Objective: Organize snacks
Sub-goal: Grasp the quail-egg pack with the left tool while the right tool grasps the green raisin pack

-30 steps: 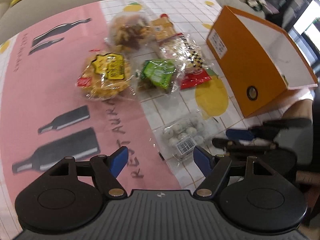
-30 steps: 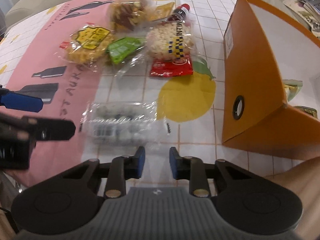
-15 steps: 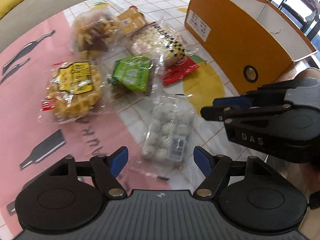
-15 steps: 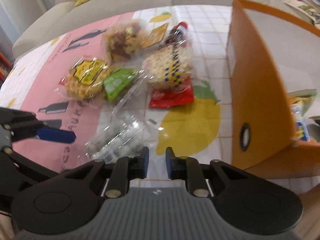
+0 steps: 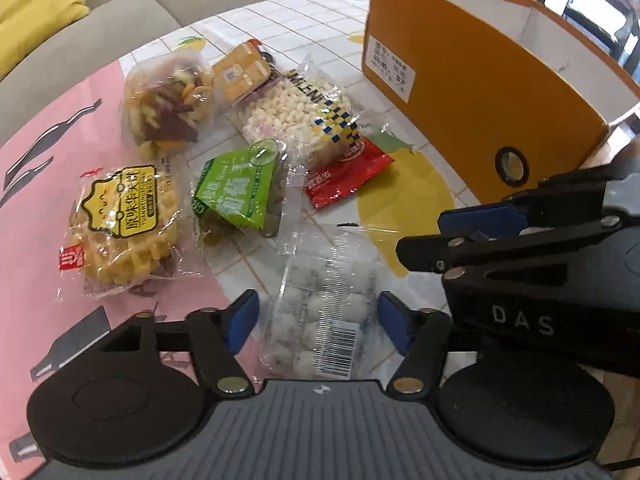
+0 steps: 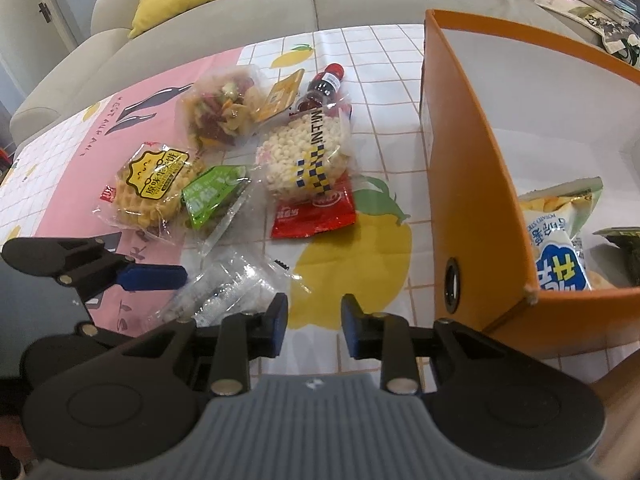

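A clear pack of white balls [image 5: 324, 312] lies on the tablecloth between the fingers of my left gripper [image 5: 318, 316]. Its jaws are closing; the blue pads stand close at the pack's sides, and I see no squeeze on the wrapper. In the right wrist view the same pack [image 6: 224, 292] lies beside a left finger [image 6: 152, 276]. My right gripper [image 6: 314, 322] hovers just right of it with jaws opening and nothing between them. Seen from the left wrist, the right gripper [image 5: 440, 236] hangs side-on in front of the orange box [image 5: 480, 92].
Further back lie a waffle pack [image 5: 124, 216], a green pack [image 5: 240, 188], a red sachet [image 5: 344, 176], a puffed-rice pack [image 5: 300, 108], mixed chips [image 5: 164, 108] and a dark bottle [image 6: 324, 84]. The orange box [image 6: 472, 184] holds a chip bag [image 6: 560, 240]. A grey sofa [image 6: 280, 4] is behind.
My left gripper came down over the pack of white balls and its jaws narrowed around it. The right gripper's jaws spread a little wider, and its view now looks further across the table.
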Demonstrator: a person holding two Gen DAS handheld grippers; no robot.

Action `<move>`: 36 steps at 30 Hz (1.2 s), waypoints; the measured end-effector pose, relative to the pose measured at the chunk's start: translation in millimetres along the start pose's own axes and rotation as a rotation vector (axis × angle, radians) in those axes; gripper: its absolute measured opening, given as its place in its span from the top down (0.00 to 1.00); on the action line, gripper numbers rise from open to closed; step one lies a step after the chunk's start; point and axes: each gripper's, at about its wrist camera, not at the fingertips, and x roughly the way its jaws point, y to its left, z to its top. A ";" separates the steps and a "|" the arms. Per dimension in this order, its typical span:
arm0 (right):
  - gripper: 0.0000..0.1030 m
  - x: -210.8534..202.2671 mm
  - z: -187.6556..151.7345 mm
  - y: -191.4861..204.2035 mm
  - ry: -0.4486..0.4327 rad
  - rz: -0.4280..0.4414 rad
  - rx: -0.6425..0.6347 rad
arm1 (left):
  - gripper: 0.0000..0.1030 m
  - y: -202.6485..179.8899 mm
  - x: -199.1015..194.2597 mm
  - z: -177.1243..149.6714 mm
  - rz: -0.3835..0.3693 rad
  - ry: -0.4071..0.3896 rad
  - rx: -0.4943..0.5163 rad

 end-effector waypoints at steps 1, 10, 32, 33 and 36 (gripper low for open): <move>0.71 -0.1 -0.6 0.3 -0.001 -0.001 -0.003 | 0.35 0.7 -0.8 -0.4 0.002 -0.002 -0.011; 0.66 -8.4 0.4 7.5 -0.055 -0.005 -0.044 | 0.41 15.8 -19.7 -15.8 0.043 0.007 -0.168; 0.32 0.3 37.6 76.2 -0.228 -0.012 -0.452 | 0.41 103.0 -62.9 -38.7 0.127 -0.090 -0.503; 0.32 4.7 39.7 78.8 -0.222 -0.015 -0.457 | 0.41 103.9 -61.3 -39.0 0.127 -0.086 -0.506; 0.32 17.0 41.5 83.2 -0.203 -0.015 -0.473 | 0.41 105.2 -58.6 -40.0 0.119 -0.082 -0.507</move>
